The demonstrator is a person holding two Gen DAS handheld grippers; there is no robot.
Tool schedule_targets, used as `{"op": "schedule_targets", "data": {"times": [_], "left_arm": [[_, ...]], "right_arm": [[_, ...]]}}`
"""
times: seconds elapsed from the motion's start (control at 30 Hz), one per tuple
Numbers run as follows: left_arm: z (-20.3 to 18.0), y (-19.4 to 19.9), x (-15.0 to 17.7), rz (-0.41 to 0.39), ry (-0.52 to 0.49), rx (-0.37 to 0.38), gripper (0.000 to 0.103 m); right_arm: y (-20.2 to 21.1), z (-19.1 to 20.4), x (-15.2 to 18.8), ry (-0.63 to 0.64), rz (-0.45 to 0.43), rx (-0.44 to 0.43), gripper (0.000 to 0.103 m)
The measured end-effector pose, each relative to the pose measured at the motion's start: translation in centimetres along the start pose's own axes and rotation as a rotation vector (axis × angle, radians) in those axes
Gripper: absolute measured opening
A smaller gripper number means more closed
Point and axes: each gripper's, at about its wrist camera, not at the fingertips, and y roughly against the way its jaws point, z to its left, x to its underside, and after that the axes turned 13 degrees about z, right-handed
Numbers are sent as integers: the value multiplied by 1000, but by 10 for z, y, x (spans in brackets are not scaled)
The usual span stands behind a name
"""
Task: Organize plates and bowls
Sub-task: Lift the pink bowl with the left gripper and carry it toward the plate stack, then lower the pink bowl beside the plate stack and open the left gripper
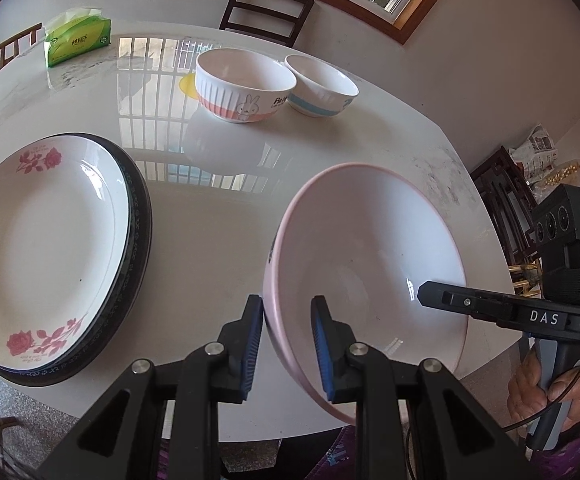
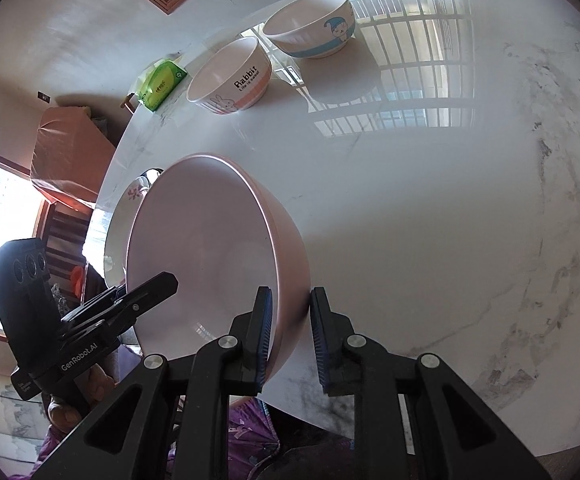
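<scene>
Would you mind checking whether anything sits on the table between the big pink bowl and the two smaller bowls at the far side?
Nothing visible does. The pink bowl, straddled at its rim by both grippers, faces a bare stretch of table up to the rabbit bowl and blue-banded bowl.

Rose plate (image 2: 120,216) mostly behind pink bowl (image 2: 210,256)

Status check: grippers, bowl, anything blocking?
Left gripper and right gripper each straddle the pink bowl rim. Bowl tilted above table. Stacked plates left; nothing blocking.
</scene>
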Motion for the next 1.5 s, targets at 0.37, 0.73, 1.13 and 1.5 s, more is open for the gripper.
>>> {"op": "schedule_targets", "data": {"times": [0.37, 0.73, 1.13, 1.5], "left_arm": [[-2, 10, -1, -119, -50, -84, 39], [4, 38, 11, -252, -68, -133, 51], [9, 63, 18, -493, -74, -189, 51], [10, 71, 1, -585, -72, -223, 51]], "right_arm": [[11, 6, 0, 48, -94, 15, 23], [57, -1, 27, 134, -449, 222, 66], [76, -25, 52, 198, -1182, 463, 91], [71, -22, 67, 116, -1295, 525, 102]]}}
